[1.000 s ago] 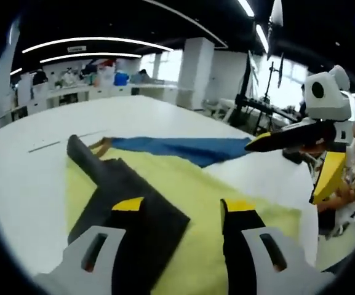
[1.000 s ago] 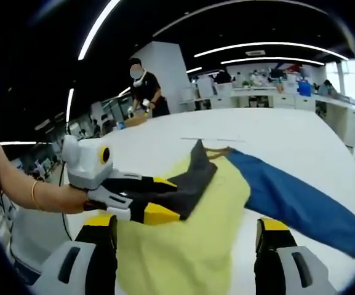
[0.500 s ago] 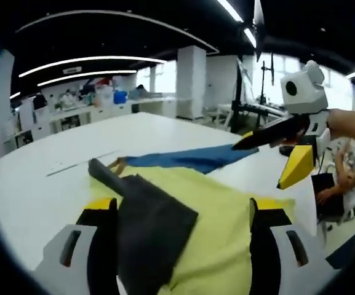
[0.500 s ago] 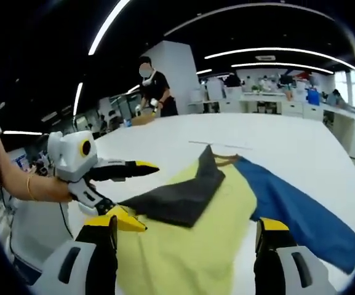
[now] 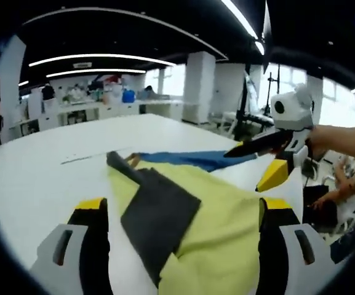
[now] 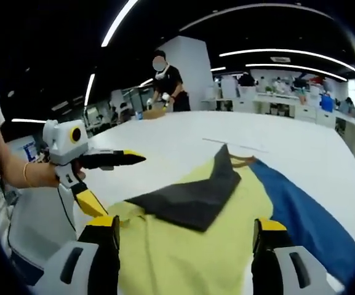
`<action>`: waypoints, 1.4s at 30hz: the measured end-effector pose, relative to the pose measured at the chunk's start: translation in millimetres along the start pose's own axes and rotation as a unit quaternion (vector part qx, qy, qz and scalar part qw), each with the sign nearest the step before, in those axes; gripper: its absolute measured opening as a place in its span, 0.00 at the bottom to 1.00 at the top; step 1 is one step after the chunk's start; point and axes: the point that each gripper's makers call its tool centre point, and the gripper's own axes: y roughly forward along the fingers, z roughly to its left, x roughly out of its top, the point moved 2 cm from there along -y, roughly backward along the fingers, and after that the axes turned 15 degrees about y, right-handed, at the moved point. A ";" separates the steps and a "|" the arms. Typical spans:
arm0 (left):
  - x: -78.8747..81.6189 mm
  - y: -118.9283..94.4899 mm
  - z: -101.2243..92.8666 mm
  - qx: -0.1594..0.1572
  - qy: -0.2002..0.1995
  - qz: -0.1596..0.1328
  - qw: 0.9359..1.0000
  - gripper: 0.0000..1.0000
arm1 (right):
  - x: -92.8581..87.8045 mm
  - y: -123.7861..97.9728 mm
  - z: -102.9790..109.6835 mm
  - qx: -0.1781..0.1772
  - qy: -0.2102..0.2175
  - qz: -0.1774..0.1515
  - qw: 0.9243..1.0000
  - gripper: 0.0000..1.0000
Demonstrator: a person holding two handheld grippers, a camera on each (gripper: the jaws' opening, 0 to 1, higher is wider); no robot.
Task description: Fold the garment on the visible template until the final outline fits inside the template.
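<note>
Presently, both tools, left (image 6: 106,178) and right (image 5: 260,165), gape empty above the white worktop (image 5: 35,178); the yellow garment (image 6: 183,246) lies with its dark sleeve (image 6: 192,196) folded inward.

Bare white table (image 5: 35,178) lies open around the garment (image 5: 220,215).
</note>
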 end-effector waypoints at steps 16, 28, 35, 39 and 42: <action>-38.6 -37.9 22.8 0.035 -0.024 0.030 0.999 0.75 | -11.7 28.9 -5.7 0.006 -0.049 0.031 0.998 0.63; -70.9 -49.0 36.2 0.057 -0.037 0.064 0.996 0.47 | -16.8 46.8 -12.6 0.007 -0.060 0.041 0.997 0.49; -82.5 -50.3 34.5 0.053 -0.045 0.081 0.994 0.40 | -27.5 56.6 -18.0 -0.001 -0.078 0.057 0.995 0.40; -87.7 -46.9 31.2 0.046 -0.046 0.090 0.994 0.38 | -32.7 64.5 -22.2 -0.005 -0.078 0.061 0.995 0.34; -90.1 -45.5 28.5 0.044 -0.045 0.094 0.994 0.36 | -35.9 69.2 -24.0 -0.008 -0.083 0.063 0.995 0.30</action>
